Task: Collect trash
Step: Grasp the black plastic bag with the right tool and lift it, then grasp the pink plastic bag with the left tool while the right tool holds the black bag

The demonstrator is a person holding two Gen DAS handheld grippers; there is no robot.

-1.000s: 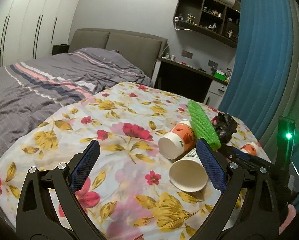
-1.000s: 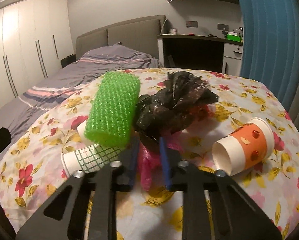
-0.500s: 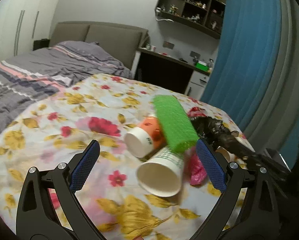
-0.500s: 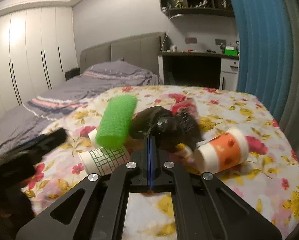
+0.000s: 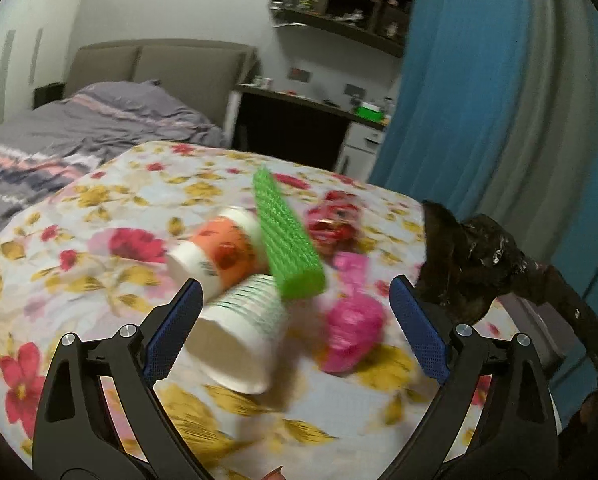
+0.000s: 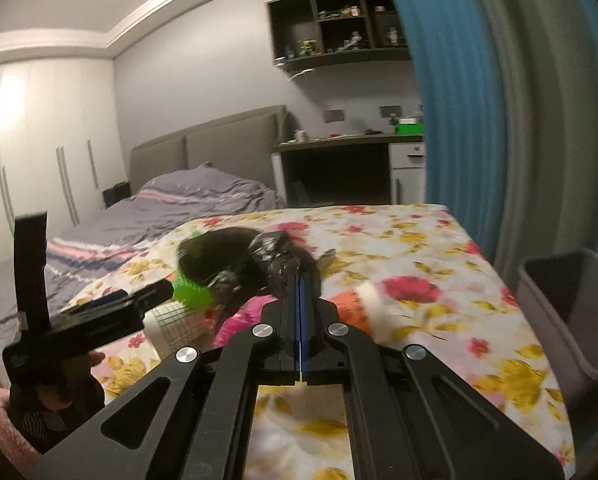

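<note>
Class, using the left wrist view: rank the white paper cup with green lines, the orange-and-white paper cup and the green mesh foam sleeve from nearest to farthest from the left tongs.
1. White paper cup with green lines: between the open left tongs.
2. Orange-and-white paper cup: behind it, leftward.
3. Green mesh foam sleeve: lying across both cups, stretching farthest back.

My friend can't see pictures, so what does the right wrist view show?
The right gripper is shut on a crumpled black bag, held above a flowery table. A grey bin stands open at the right, and cups lie under the bag.
</note>
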